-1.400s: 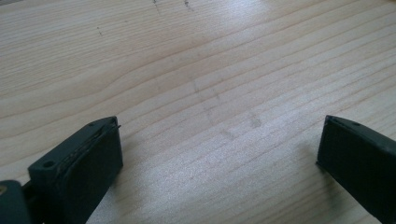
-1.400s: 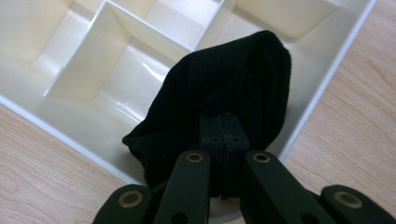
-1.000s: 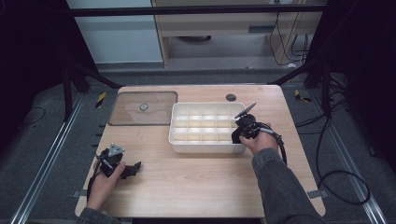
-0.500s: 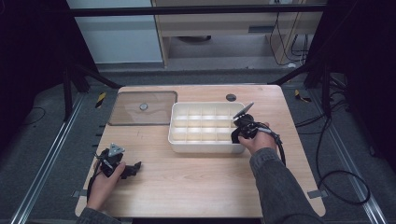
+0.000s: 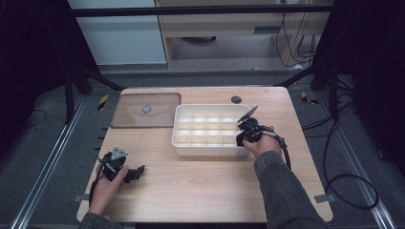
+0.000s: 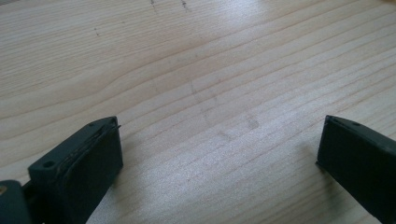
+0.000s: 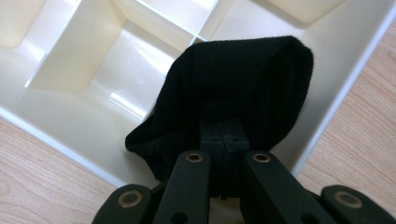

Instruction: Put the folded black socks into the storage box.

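A white compartment tray (image 5: 181,145) sits mid-table. My right gripper (image 5: 242,136) hangs over the tray's near right corner. In the right gripper view its jaws are shut on a black folded cloth (image 7: 243,88), which droops over the corner compartment (image 7: 93,65) of the tray (image 7: 56,126). My left gripper (image 5: 137,172) rests low over the bare wood near the table's front left. In the left gripper view that gripper (image 6: 219,154) stands open, its pads (image 6: 93,158) wide apart with nothing between them.
A clear brownish lid (image 5: 145,109) with a small knob lies flat left of the tray. A dark round hole (image 5: 236,99) marks the table behind the tray. Cables trail off the right side. Bare wood spreads across the front of the table (image 5: 200,195).
My right gripper has shifted slightly left and toward the near edge over the tray corner, cloth still in it. The left gripper has stayed put.
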`<state>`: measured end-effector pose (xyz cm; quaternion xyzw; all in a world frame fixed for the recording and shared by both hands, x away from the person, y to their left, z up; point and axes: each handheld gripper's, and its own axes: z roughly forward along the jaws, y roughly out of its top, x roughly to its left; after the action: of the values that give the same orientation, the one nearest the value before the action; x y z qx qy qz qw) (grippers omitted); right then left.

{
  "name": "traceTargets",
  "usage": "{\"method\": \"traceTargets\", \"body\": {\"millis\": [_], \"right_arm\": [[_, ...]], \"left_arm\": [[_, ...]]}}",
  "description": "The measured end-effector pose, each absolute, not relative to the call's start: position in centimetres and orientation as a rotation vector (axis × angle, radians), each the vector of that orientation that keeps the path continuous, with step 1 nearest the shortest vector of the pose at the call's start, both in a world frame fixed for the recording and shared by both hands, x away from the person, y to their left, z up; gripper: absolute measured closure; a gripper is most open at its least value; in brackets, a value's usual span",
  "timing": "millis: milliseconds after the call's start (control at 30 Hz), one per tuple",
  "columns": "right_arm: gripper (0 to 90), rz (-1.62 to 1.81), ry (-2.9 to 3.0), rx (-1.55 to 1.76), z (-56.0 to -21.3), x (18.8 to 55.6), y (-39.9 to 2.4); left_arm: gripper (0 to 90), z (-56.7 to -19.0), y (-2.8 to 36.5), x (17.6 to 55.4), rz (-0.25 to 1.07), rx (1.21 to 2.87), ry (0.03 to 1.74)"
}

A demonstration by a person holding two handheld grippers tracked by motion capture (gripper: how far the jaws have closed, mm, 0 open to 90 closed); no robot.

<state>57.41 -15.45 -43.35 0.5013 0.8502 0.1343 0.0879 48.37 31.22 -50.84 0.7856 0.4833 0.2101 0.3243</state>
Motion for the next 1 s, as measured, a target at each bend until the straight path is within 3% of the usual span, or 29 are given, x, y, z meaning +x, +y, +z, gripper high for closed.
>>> {"method": "traceTargets", "body": {"millis": [1000], "right_arm": [[90.0,0.342,2.539,1.501,-43.84,57.54,-15.06]], "left_arm": [[0.0,-50.84,31.16,48.37,0.553,2.062,1.263]]}}
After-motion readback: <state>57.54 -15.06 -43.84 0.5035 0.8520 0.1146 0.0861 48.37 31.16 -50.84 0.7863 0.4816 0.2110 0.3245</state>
